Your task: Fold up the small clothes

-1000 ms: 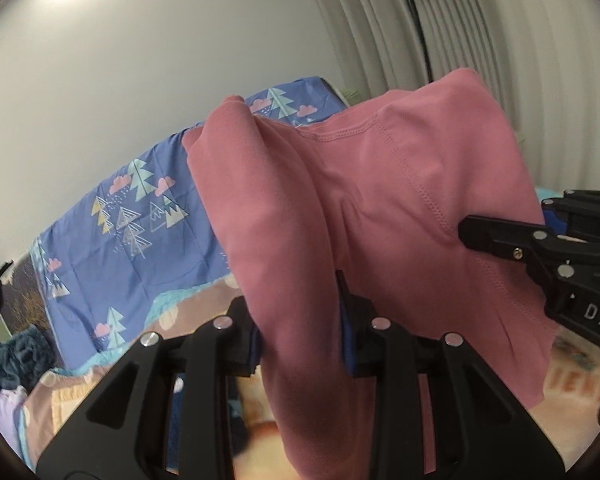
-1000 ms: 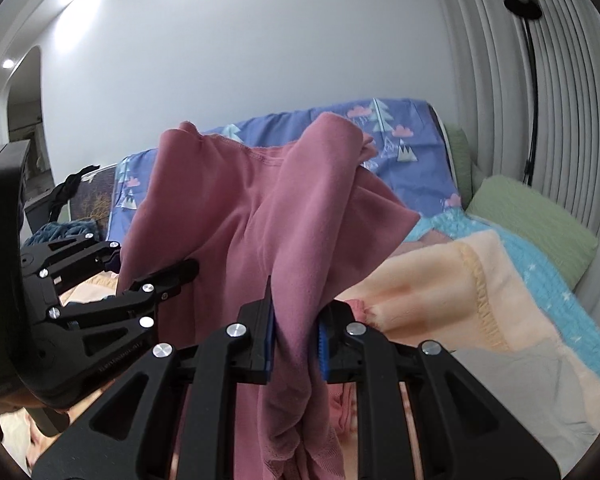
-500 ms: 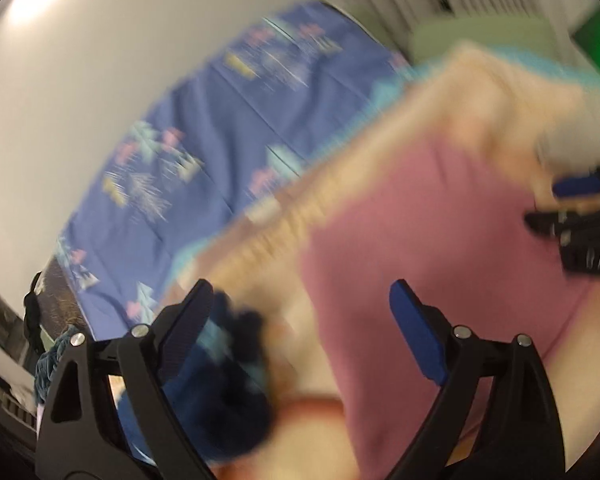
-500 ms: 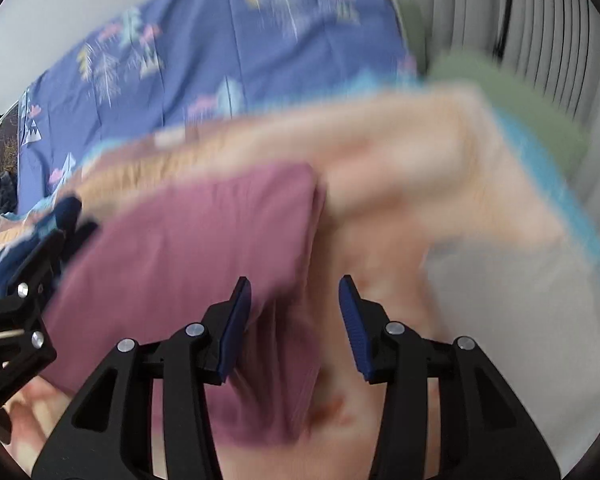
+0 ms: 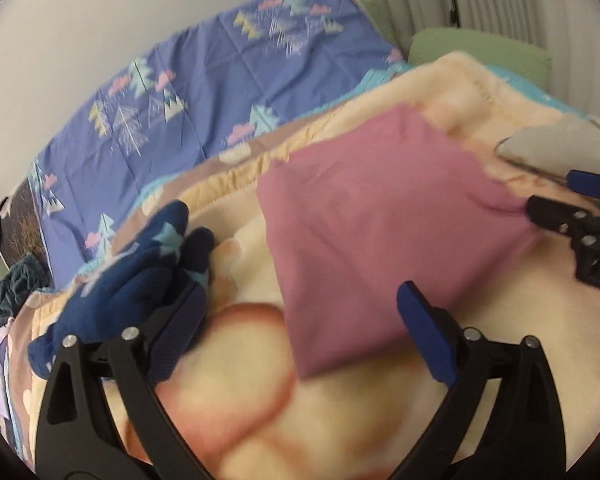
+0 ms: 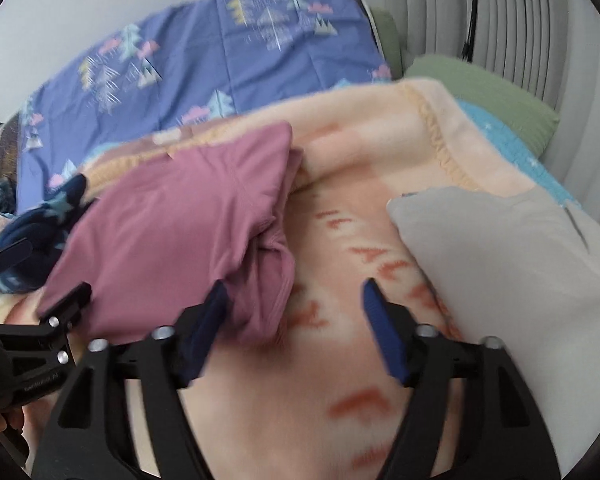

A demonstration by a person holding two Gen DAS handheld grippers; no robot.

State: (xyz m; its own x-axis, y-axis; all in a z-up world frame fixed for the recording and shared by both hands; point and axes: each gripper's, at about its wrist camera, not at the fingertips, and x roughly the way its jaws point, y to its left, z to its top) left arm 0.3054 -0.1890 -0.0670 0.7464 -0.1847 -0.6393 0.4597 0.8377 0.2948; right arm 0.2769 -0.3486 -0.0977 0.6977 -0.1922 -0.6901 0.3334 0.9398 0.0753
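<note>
Pink garment just let go onto the blanket

Both the left gripper [image 5: 300, 312] and right gripper [image 6: 292, 324] are opening, nothing clamped; the pink garment [image 5: 380, 216], a second ago hanging pinched, now lies folded on the peach blanket [image 6: 380, 152], ready for smoothing.

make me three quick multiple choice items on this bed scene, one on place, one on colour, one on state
1. What lies left of the pink garment in the left wrist view?
A navy garment
B green pillow
C grey garment

2. What colour is the pillow by the curtain?
A green
B red
C black

3. How does the pink garment lie?
A hanging from both tools
B on the blanket, unheld
C rolled into a ball

Key: A, the navy garment is there; A, it shows green; B, left tool and right tool are opening, off the cloth.
</note>
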